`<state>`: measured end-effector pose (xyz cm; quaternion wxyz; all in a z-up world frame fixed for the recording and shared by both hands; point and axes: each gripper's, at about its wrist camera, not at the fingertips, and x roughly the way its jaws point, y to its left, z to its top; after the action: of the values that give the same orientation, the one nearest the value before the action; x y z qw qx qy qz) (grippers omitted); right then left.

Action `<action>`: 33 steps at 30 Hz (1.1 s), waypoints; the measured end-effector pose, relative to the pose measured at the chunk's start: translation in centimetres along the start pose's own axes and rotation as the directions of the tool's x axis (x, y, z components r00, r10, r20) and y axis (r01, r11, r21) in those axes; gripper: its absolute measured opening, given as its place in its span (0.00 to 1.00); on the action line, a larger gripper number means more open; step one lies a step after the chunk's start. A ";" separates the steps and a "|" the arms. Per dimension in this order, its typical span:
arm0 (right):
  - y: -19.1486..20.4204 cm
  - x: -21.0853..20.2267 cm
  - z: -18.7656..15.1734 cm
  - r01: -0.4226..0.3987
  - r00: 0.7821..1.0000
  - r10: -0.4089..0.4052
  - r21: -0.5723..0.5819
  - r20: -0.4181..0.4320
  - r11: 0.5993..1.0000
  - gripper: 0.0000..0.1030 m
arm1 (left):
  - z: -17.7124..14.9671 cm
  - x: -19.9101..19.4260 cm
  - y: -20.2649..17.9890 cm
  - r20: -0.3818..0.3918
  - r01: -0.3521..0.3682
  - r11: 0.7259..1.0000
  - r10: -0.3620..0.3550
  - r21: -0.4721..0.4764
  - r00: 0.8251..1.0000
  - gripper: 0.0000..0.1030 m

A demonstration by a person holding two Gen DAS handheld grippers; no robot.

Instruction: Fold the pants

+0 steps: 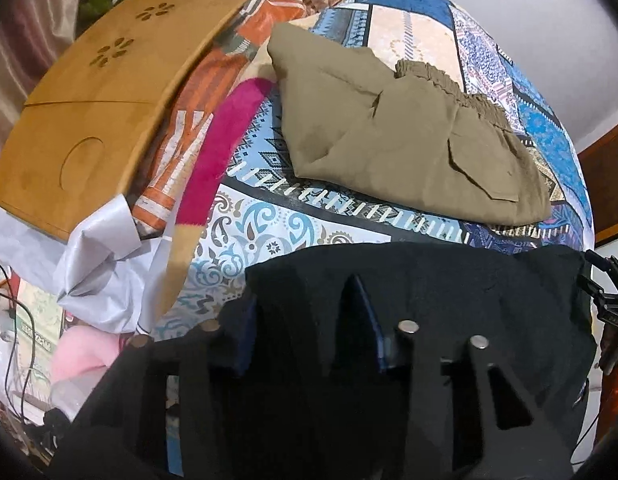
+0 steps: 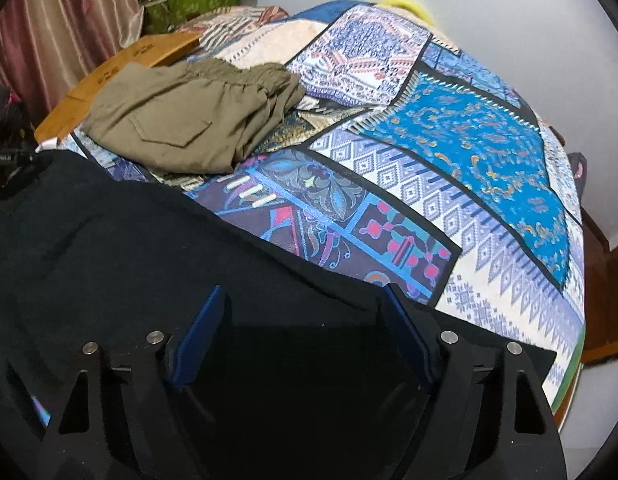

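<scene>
Black pants [image 1: 449, 280] lie on the patterned bedspread [image 1: 269, 224] at the near edge; they also show in the right wrist view [image 2: 109, 248]. My left gripper [image 1: 305, 292] stands over the black cloth with its jaws apart, and cloth bunches between the blue pads [image 1: 369, 320]. My right gripper [image 2: 301, 300] is open over the black pants, with its blue pads [image 2: 197, 340] wide apart. Folded olive-green pants [image 1: 409, 136] lie farther back on the bed, also in the right wrist view [image 2: 189, 120].
A wooden lap tray [image 1: 101, 112] rests on piled bedding at the left. A pink blanket strip [image 1: 225, 148] and a white plastic bag [image 1: 97, 268] lie beside it. Cables and clutter [image 1: 17, 340] sit off the bed's left. The bedspread [image 2: 469, 160] extends to the right.
</scene>
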<state>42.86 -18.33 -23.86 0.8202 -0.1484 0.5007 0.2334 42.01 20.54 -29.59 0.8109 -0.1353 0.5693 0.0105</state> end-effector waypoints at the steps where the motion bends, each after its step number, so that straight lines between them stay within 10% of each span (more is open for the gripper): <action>1: 0.0 0.6 0.1 -0.013 1.000 0.013 -0.005 -0.028 1.000 0.70 | 0.0 0.2 -0.1 -0.003 -0.008 1.000 0.008 0.009 1.000 0.34; 6: 0.1 1.3 0.0 -0.002 0.999 0.001 -0.010 -0.037 1.000 0.67 | -0.1 0.0 -0.4 0.000 -0.012 1.000 0.012 0.010 1.000 0.11; 13: -0.3 0.5 -0.4 0.020 1.000 -0.020 0.026 0.021 0.999 0.12 | -0.1 -2.3 -2.3 0.091 -0.076 0.995 0.070 0.068 0.993 0.06; 20: -0.7 -1.2 0.1 0.032 0.995 -0.039 0.070 0.094 0.997 0.08 | 0.6 -6.7 -4.3 0.270 -0.208 0.973 0.176 0.097 0.947 0.05; 33: 0.9 -11.1 -3.3 0.020 0.968 -0.048 0.114 0.248 0.993 0.08 | -3.2 -14.8 -4.7 0.366 -0.105 0.982 0.041 0.157 0.930 0.05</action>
<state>35.57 -21.74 -15.54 0.8877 -0.0806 0.4028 0.2081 34.67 17.26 -15.96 0.9093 -0.0387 0.4140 0.0158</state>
